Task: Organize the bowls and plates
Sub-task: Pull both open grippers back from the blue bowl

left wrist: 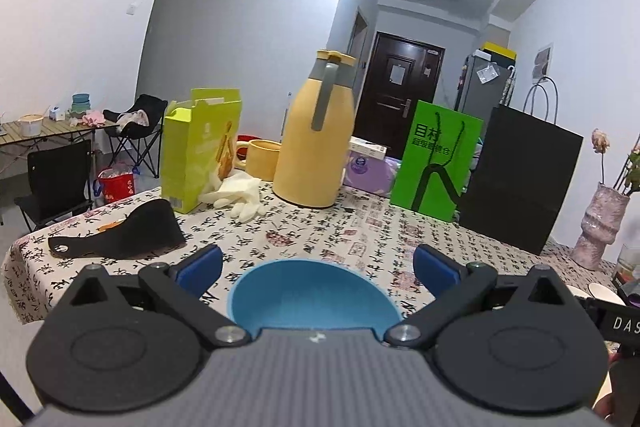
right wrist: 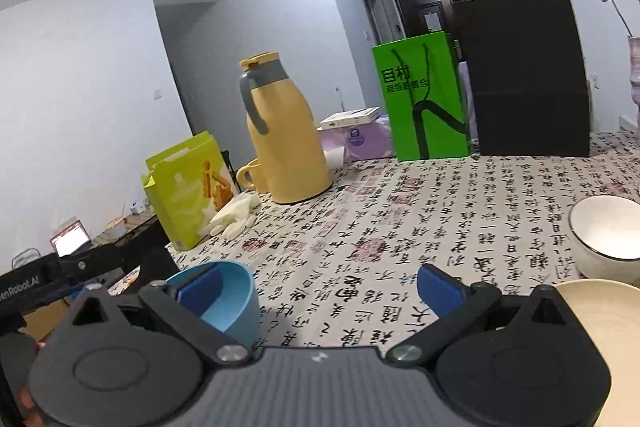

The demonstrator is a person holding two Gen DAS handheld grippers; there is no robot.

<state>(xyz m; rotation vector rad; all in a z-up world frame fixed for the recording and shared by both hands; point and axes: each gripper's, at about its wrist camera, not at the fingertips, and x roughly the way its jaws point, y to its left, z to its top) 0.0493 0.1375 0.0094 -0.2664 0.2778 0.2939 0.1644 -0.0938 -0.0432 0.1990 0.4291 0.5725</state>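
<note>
The left gripper (left wrist: 317, 265) hovers low over the bench (left wrist: 360, 231), its blue-padded fingers (left wrist: 200, 267) spread wide with a blue bowl (left wrist: 312, 295) sitting between them, close to the gripper body; neither pad touches the bowl's rim, so the fingers are released. In the right wrist view the same blue bowl (right wrist: 224, 301) stands upright on the calligraphy-print cloth at the lower left, partly behind the right gripper's left finger (right wrist: 200, 287). The right gripper (right wrist: 318, 287) is also spread open and grasps nothing, with only bare cloth between its pads. To its right, a white bowl (right wrist: 604, 235) rests on the bench, and just in front of it lies a cream plate (right wrist: 608, 315), partly hidden by the gripper body; whether the two touch cannot be told. Further back on the bench stand a yellow thermos jug (left wrist: 316, 135), a yellow mug (left wrist: 262, 159) behind it, a lime-green box (left wrist: 200, 147) with pale rubber gloves (left wrist: 240, 197) beside it, a green paper bag (left wrist: 436, 163) and a black paper bag (left wrist: 520, 179) side by side. A black flat object (left wrist: 124, 235) lies near the bench's left edge.
</note>
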